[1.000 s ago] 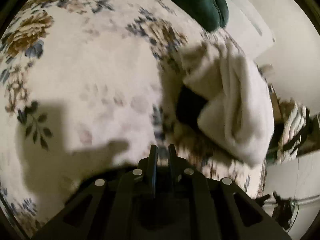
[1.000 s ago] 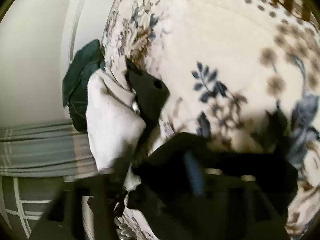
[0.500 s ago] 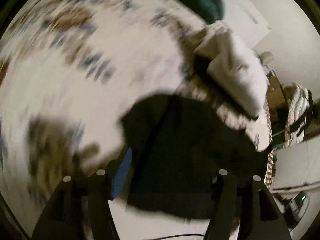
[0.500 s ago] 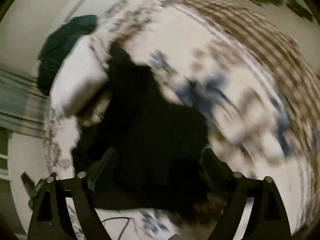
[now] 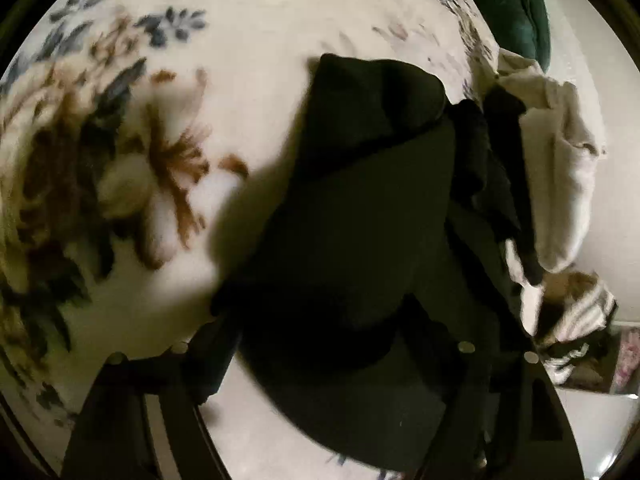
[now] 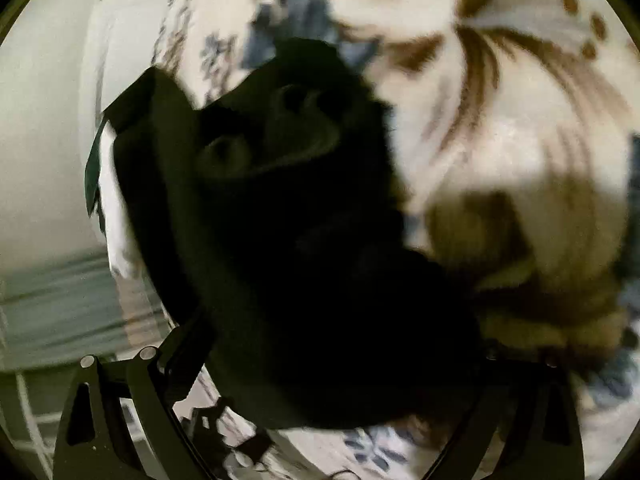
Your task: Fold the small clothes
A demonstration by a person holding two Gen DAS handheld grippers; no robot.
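left gripper (image 5: 332, 364) has just been spreading its jaws, black garment (image 5: 352, 220) loose between them on the floral blanket (image 5: 240, 40); right gripper (image 6: 328, 364) gapes wide over it too.

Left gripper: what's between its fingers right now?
The black garment, lying on the floral blanket, sits between the open left gripper's fingers; its jaws have just been opening. Left wrist view shows it.

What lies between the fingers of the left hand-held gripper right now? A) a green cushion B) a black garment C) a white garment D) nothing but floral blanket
B: the black garment is spread on the floral blanket between the open fingers of the left hand-held gripper; the white garment lies off to the right.
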